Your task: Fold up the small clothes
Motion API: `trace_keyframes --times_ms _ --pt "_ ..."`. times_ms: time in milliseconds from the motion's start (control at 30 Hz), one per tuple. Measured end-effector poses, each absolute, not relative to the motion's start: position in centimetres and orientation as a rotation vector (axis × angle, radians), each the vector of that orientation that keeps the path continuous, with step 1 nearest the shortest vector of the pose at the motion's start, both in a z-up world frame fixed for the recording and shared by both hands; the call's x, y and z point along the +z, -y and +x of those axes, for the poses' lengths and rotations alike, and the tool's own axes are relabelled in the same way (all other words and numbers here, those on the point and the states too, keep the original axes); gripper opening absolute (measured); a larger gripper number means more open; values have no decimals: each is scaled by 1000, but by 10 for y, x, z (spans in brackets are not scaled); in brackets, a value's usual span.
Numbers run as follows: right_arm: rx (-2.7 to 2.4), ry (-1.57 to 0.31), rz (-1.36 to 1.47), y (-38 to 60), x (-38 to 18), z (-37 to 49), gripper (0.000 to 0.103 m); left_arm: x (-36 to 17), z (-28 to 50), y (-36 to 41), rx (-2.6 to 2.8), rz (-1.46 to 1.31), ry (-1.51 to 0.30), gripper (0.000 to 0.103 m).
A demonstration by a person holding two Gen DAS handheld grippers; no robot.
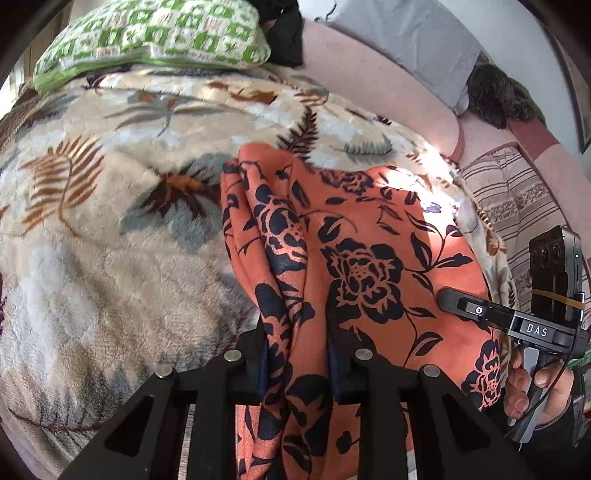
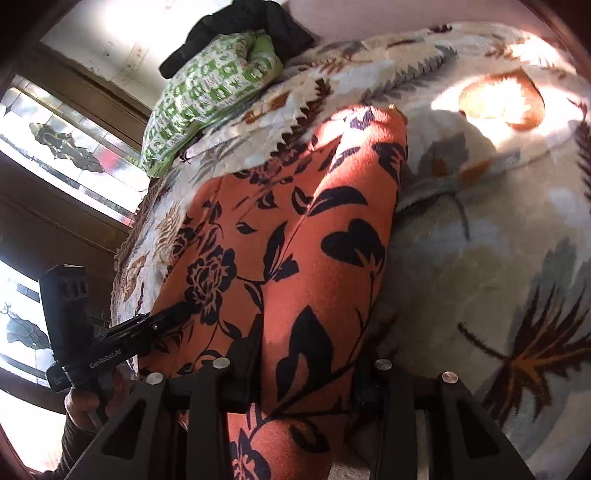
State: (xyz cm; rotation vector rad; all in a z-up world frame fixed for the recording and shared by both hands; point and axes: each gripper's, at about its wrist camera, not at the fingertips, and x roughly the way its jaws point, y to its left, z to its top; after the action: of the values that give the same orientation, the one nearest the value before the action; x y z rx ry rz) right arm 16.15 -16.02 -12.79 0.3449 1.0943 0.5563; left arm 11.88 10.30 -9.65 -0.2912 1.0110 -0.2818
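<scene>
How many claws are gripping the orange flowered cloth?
2. The left claw pinches a bunched fold of the orange flowered cloth; the right claw clamps another part. The cloth lies on the leaf-patterned blanket.

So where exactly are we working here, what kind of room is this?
Most likely a bedroom in a home. The orange floral garment lies on a plush leaf-print blanket spread over a bed, with a green-and-white pillow and a grey pillow at its head.
</scene>
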Motion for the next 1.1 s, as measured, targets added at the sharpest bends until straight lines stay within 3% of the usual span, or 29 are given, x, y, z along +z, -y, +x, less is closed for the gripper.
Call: trace_keyframes --times_ms 233,333,367,433,467,567,700,767,833,900,1000,1100 --pt "506 -875 275 217 -48 179 38 -40 159 -41 -349 -237 -840 27" --pt "454 -868 329 256 -54 195 39 -67 186 -7 -365 -207 -918 42" --pt "422 -878 356 270 -65 201 41 -85 196 3 -355 -181 -990 58" --pt "296 -976 396 299 -105 215 68 -118 202 13 -297 -129 -1103 64" --pt "199 -1038 405 312 -125 216 71 -125 197 11 -305 -142 -1105 66" --pt "165 -1027 488 336 -141 193 71 -118 176 -2 -272 -155 -1050 73" --pt "195 -890 468 325 -106 154 72 -97 152 -12 -222 -132 -1001 73" --pt "257 -820 467 308 -84 139 78 -87 141 -15 -194 -116 -985 73" --pt "315 -776 417 283 -73 131 91 -75 129 -17 -149 -98 -971 76" --pt "367 -821 345 255 -87 142 101 -69 117 -18 -117 -88 -950 79" --pt "275 -1087 300 235 -147 164 103 -61 96 -20 -75 -86 -930 83" --pt "271 -983 250 227 -121 136 103 -51 75 -22 -64 -59 -890 84"
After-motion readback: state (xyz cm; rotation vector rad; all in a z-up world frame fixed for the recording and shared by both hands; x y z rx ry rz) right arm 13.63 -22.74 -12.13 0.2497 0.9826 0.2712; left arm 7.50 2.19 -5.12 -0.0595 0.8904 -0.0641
